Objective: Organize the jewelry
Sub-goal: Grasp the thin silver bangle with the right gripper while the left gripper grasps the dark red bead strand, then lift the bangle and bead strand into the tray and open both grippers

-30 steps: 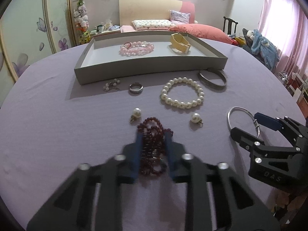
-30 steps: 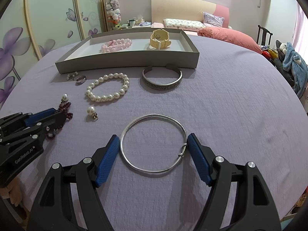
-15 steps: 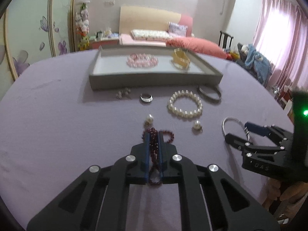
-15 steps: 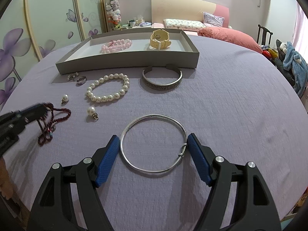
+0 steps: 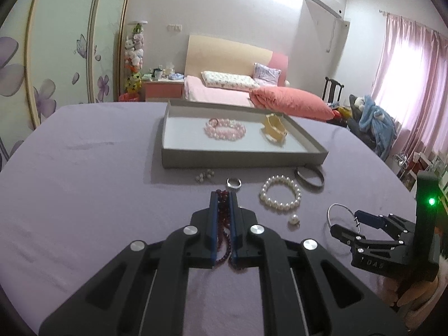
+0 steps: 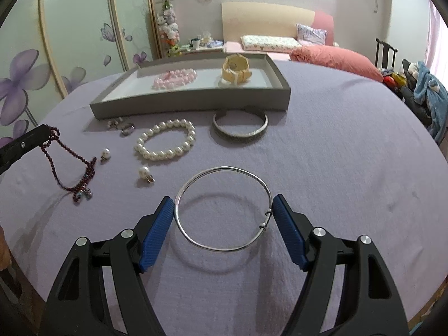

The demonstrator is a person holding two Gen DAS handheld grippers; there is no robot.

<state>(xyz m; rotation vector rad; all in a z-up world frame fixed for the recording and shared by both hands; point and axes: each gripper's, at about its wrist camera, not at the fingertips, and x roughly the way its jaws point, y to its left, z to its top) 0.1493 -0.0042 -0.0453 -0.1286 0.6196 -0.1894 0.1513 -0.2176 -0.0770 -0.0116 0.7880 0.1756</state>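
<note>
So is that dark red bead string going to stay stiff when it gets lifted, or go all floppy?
Probably floppy: the dark red bead string already droops in loose loops from the shut left gripper, its tail end still on the purple tablecloth. It likely swings when carried. The small beads look light.

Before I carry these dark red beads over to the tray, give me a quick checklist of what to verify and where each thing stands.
1. Left claw shut on the dark red bead necklace: ok.
2. Necklace fully off the table: not ok, its lower end lies on the cloth.
3. Free space in the grey tray left of the pink bead bracelet: ok.
4. Path to the tray: not ok, the ring and small earrings lie just ahead.
5. Right claw pressing the silver bangle: cannot tell; the bangle sits between the pads.
</note>
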